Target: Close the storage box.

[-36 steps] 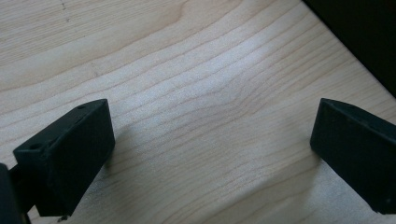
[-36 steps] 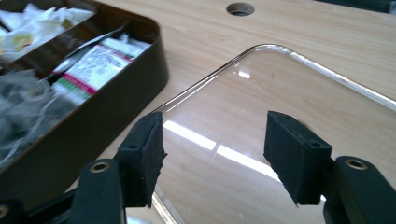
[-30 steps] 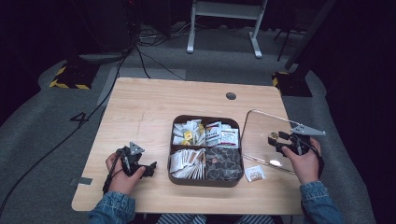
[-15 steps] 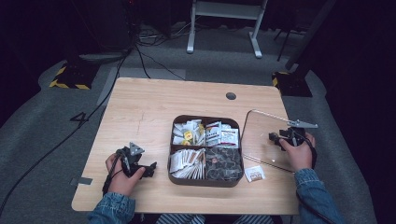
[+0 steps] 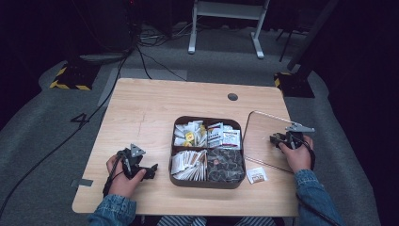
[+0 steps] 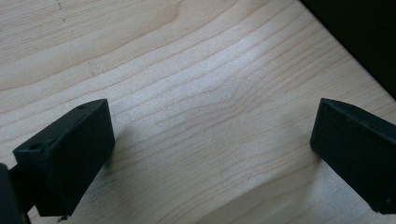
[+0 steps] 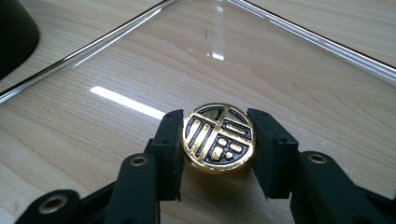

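- Your right hand-held gripper (image 7: pixel 218 140) has just been closing, and its two black pads now press on either side of the round gold-and-black knob (image 7: pixel 218 137), so it is grasping that knob.
- The knob sits on the clear lid (image 5: pixel 263 136), which lies flat on the desk (image 5: pixel 155 113) just to the right of the dark compartment box (image 5: pixel 207 176).
- In the high view your right hand-held gripper (image 5: pixel 281 139) is over the right part of the lid, well to the right of the box.
- Your left hand-held gripper (image 6: pixel 210 154) is released: its jaws stand wide apart with only bare wood between them.
- In the high view that left hand-held gripper (image 5: pixel 139 165) rests on the desk to the left of the box, near its lower left corner.
- The box stands uncovered, holding packets in its four compartments.
- A small sachet (image 5: pixel 257 175) lies on the desk just right of the box's lower right corner, below the lid's near edge.
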### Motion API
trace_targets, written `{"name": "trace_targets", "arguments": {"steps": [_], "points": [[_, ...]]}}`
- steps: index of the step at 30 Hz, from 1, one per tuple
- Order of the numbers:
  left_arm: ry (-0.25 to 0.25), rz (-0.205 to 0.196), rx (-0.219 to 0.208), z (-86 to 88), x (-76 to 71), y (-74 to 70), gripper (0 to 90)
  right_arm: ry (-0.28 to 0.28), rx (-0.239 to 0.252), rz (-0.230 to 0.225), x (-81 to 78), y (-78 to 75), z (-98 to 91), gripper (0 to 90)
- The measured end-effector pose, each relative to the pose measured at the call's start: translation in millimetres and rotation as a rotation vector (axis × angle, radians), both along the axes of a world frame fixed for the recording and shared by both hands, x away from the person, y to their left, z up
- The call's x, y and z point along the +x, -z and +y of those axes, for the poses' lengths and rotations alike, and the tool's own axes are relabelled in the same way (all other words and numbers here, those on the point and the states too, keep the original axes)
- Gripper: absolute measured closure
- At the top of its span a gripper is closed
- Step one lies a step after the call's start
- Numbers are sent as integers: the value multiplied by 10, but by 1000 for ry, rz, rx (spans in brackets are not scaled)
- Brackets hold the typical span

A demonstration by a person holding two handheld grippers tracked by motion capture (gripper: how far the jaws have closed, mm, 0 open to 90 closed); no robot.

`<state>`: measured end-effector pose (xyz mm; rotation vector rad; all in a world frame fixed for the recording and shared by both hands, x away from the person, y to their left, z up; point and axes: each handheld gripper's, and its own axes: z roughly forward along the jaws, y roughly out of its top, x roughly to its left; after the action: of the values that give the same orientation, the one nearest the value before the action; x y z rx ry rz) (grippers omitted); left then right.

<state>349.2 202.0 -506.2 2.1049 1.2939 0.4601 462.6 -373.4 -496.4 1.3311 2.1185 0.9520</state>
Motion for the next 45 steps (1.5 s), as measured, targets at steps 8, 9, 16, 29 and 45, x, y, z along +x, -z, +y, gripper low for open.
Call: {"name": "trace_targets", "arguments": {"steps": [8,9,16,29,45], "points": [[4,2,1,0,-6,-1,2,8,17,-18,-15,22,-8,589],[4,2,0,0,-6,-1,1,8,22,-19,-15,25,-13,589],[4,1,1,0,-5,-1,1,6,32,-18,-9,27,-22,589],[4,2,1,0,-6,-1,2,5,90,38,53,-131,-62,591],[6,1,1,2,-14,0,1,-13,113,-21,-68,-737,-65,592]]}}
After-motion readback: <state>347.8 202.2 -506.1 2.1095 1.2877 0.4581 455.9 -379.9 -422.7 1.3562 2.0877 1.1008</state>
